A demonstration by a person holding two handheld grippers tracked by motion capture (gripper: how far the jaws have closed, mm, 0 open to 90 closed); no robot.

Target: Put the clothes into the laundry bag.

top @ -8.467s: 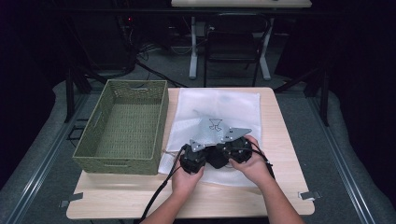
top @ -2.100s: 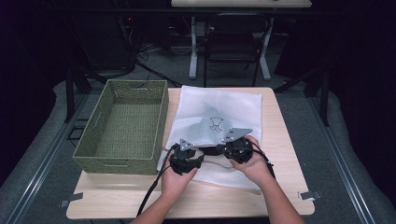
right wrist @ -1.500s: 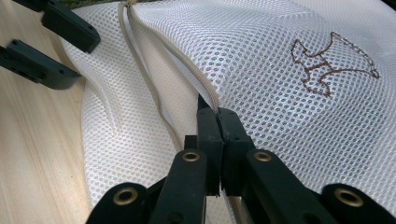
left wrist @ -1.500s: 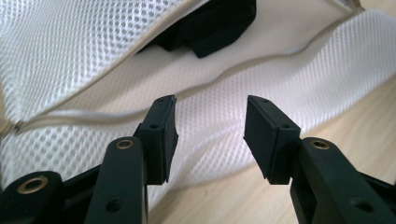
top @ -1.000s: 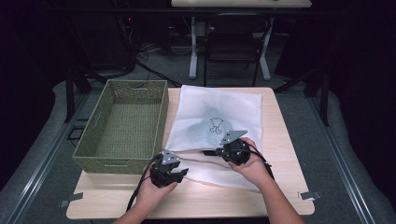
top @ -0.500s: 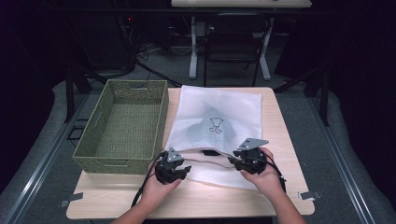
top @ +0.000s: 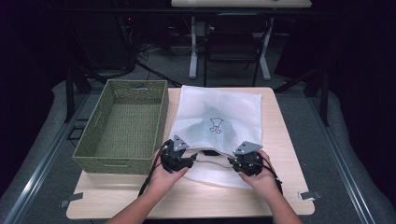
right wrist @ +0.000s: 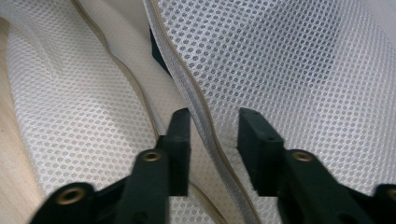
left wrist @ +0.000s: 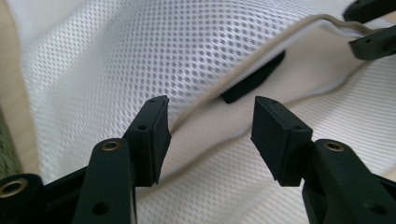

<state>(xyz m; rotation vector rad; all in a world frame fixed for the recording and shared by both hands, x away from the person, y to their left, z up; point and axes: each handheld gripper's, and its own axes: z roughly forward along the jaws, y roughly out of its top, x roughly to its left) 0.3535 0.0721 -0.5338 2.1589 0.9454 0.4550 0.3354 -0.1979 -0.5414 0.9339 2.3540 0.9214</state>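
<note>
A white mesh bag (top: pixel 219 109) with a small dark print lies flat on the wooden table (top: pixel 285 144), its mouth facing me. My left gripper (top: pixel 190 159) is at the mouth's left end. Its jaws are open (left wrist: pixel 210 114) around the beige-corded hem (left wrist: pixel 205 100), which runs between them. My right gripper (top: pixel 232 162) is at the mouth's right end, open (right wrist: pixel 212 126), and straddles the upper hem (right wrist: pixel 205 116). Something black (left wrist: pixel 254 81) lies inside the bag, just past the mouth. The right gripper (left wrist: pixel 369 25) also appears far off in the left gripper view, around the same hem.
A green woven basket (top: pixel 114 165) stands on the table's left side, close to the left gripper. A chair and table legs (top: pixel 233 42) stand on the floor beyond the far edge. Bare wood (top: pixel 187 198) lies between the bag and the near edge.
The grippers were close together at the bag's middle. They have moved apart along the near hem, the left one to the left end and the right one to the right.
</note>
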